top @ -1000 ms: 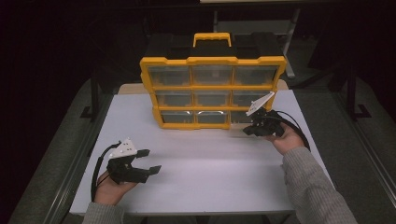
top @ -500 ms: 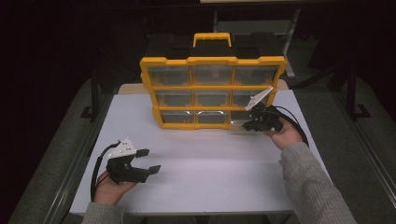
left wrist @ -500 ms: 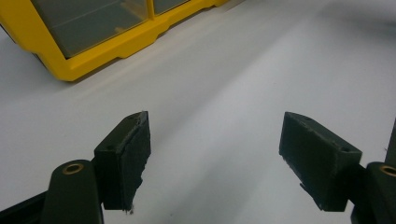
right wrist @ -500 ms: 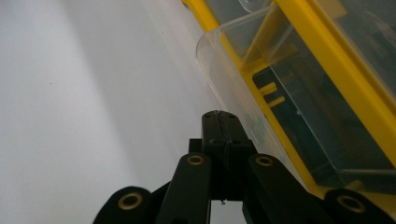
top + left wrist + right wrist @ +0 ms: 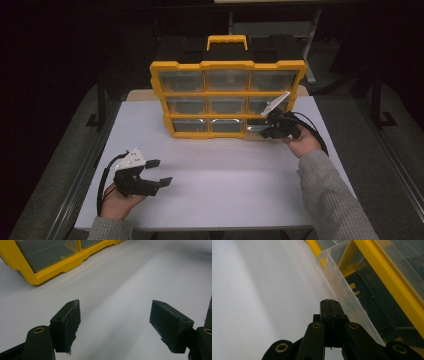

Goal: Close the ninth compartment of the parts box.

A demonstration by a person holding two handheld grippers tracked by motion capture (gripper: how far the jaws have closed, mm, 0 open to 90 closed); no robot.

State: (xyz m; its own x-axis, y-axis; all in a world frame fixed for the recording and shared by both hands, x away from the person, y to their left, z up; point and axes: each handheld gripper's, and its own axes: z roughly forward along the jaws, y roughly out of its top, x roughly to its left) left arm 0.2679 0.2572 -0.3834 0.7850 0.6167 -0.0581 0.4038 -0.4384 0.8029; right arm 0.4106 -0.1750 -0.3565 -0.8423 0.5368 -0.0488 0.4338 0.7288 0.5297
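Yellow plastic frames the organizer case [image 5: 227, 97], which stands upright at the far side of the white tabletop [image 5: 225, 185], handle up, its clear little drawers facing the person. The work centres on its lower right corner. There, in the right gripper view, a clear drawer [image 5: 342, 287] is tilted out of its compartment, its rim just beside the right gripper [image 5: 329, 305], whose jaws are pressed flat together with nothing visible between them; whether they touch the drawer's wall cannot be told.

Compared with a second ago, the right gripper [image 5: 276, 126] has crept slightly toward the case's bottom right corner in the high view, the hand turning a little with it, while its jaws stay fully closed throughout. The case itself has not shifted. The left gripper [image 5: 145, 175] rests near the front left of the tabletop exactly as before, well apart from the case, its jaws standing wide and empty over bare white surface.

The small approach suggests the person is working the closed jaws as a finger against the drawer, either coaxing it further out or nudging it home. Since the drawer hangs at an angle, the step looks under way rather than finished, and the idle left gripper plays no part yet.
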